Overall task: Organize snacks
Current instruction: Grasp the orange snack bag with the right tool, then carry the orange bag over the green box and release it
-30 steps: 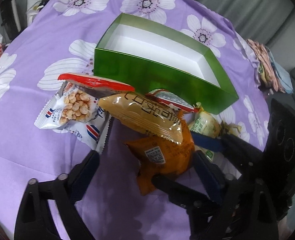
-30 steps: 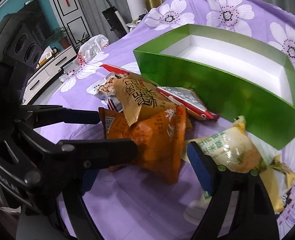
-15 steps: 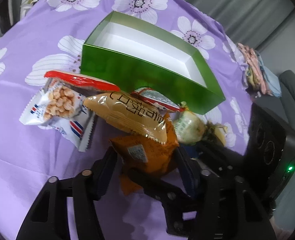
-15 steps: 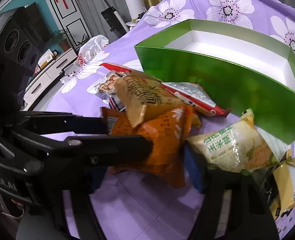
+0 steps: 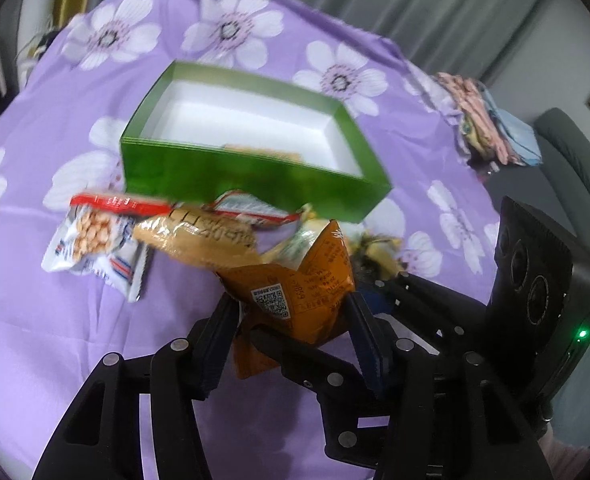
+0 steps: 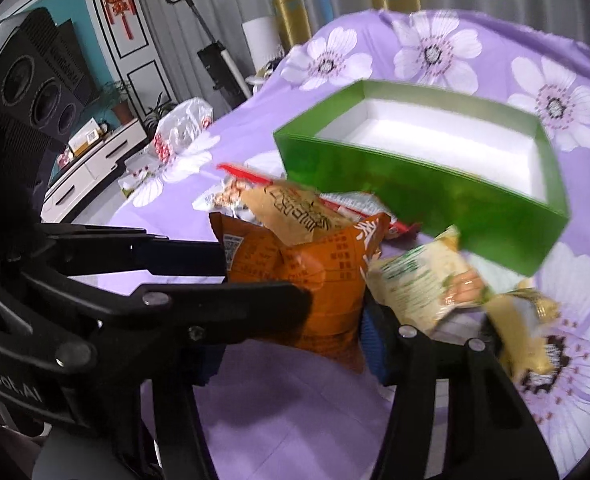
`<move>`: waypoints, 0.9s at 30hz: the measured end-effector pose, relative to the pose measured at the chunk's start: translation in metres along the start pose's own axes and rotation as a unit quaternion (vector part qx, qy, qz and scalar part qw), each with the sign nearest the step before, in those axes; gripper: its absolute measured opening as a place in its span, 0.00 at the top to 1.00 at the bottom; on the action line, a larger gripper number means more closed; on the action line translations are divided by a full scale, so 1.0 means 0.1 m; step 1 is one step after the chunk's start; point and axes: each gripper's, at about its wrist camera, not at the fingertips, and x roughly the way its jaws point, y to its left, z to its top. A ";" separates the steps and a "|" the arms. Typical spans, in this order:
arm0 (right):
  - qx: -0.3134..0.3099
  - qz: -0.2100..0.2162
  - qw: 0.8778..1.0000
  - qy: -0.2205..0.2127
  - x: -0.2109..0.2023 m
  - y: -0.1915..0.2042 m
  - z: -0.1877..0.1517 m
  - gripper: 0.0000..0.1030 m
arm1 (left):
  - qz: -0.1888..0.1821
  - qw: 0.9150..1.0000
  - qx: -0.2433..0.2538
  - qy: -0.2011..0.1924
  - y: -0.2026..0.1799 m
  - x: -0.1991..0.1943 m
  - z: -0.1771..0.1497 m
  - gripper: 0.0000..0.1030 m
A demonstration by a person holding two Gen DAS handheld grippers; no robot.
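An orange snack bag (image 5: 295,296) hangs crumpled above the purple flowered cloth (image 5: 75,360). My left gripper (image 5: 291,304) is shut on it, its jaws still closing and both pads pressing the bag's sides. My right gripper (image 6: 293,354) also has the orange bag (image 6: 315,280) between its closing jaws, gripped from the other side. In the right wrist view the left gripper's fingers (image 6: 215,304) cross in from the left. The open green box (image 5: 255,184) with a white inside (image 6: 435,136) stands just behind. A tan bag (image 5: 203,236) leans against the orange one.
A peanut bag (image 5: 91,240) and a red-edged packet (image 5: 251,210) lie in front of the box. A pale corn snack (image 6: 423,284) and a yellow packet (image 6: 523,332) sit to the right. Folded clothes (image 5: 487,120) lie at the cloth's far edge, and a white plastic bag (image 6: 179,124) at its left.
Both grippers' jaws have closed in from wide open onto the orange bag. Both hands have risen, lifting the bag off the cloth. The tan bag has slid off its top.
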 end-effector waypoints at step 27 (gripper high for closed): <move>0.004 -0.063 0.996 -0.068 -0.03 -0.65 0.88 0.44 | -0.035 0.997 0.058 -0.042 -0.22 0.19 1.10 0.46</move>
